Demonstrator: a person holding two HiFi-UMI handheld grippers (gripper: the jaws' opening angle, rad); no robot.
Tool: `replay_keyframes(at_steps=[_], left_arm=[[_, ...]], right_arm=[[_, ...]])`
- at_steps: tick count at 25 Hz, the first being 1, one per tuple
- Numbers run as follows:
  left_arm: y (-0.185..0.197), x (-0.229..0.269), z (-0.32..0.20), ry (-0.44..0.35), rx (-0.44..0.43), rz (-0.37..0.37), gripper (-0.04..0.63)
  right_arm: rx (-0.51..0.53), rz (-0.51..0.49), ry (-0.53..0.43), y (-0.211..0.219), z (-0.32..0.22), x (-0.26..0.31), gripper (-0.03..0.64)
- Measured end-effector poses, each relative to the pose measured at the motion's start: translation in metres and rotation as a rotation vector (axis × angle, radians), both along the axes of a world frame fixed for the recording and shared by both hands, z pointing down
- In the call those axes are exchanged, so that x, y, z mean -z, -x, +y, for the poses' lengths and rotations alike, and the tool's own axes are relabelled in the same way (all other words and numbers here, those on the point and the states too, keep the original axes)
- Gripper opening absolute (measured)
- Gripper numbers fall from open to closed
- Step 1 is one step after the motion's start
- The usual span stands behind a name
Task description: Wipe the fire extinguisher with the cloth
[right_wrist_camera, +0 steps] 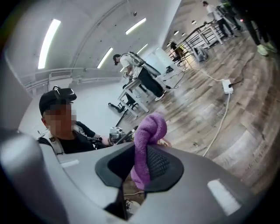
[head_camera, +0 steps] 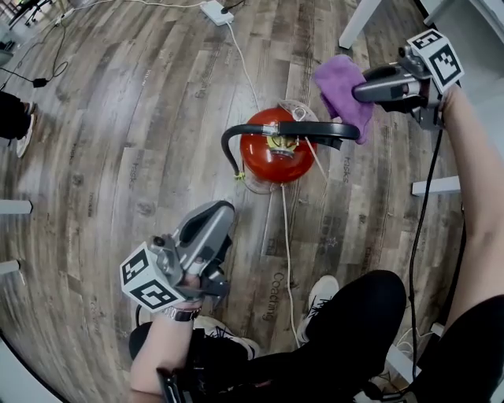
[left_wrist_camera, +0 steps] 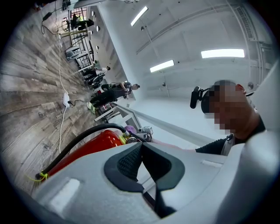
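Note:
A red fire extinguisher [head_camera: 276,153] stands upright on the wood floor, with its black hose [head_camera: 230,142] curving off to its left and its black handle [head_camera: 311,129] on top. My right gripper [head_camera: 361,93] is shut on a purple cloth [head_camera: 340,86], which hangs just right of and above the handle. In the right gripper view the cloth [right_wrist_camera: 146,140] is bunched between the jaws. My left gripper [head_camera: 224,211] is shut and empty, low and left of the extinguisher, a little apart from it. The left gripper view shows the extinguisher [left_wrist_camera: 89,146] and hose [left_wrist_camera: 74,142] past the closed jaws.
A white cable [head_camera: 285,236] runs along the floor past the extinguisher to a power strip [head_camera: 214,11]. White table legs [head_camera: 358,24] stand at the top right and a white foot [head_camera: 437,186] at the right. The person's shoes [head_camera: 319,297] and dark trousers fill the bottom.

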State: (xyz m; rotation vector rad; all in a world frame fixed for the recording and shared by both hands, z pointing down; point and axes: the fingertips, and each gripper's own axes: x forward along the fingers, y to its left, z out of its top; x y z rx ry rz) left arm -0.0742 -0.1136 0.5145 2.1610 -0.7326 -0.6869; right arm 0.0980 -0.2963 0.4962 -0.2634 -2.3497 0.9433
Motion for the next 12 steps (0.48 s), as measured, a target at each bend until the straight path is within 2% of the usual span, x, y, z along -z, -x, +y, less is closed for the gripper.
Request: replay_keyframes(at_steps=[2,4,5,7,8,9,12], left_arm=[[-0.005,0.002,0.003,-0.003,-0.022,0.006,-0.005],[-0.015,0.010,0.013,-0.058,-0.084,-0.016,-0.005],[-0.023,0.014,0.020,-0.111,-0.126,-0.065,-0.005],[-0.039,0.013,0.036,-0.209,-0.205,-0.228,-0.005],[-0.044,0.008,0.044,-0.224,-0.232,-0.297,-0.005],[-0.046,0.003,0.051,-0.214,-0.246,-0.335,-0.005],[-0.044,-0.002,0.061,-0.142,-0.230,-0.340,-0.005]], right_arm=[[0.096,0.004,0.005,0.036,0.003,0.006,0.066],[0.181,0.020,0.017,0.065,0.007,0.005,0.066],[0.218,0.038,0.020,0.077,0.008,0.002,0.066],[0.280,0.083,0.015,0.092,0.007,-0.011,0.066],[0.302,0.101,0.016,0.095,0.007,-0.020,0.066],[0.319,0.114,0.026,0.096,0.008,-0.030,0.066],[0.349,0.132,0.108,0.095,0.016,-0.057,0.064]])
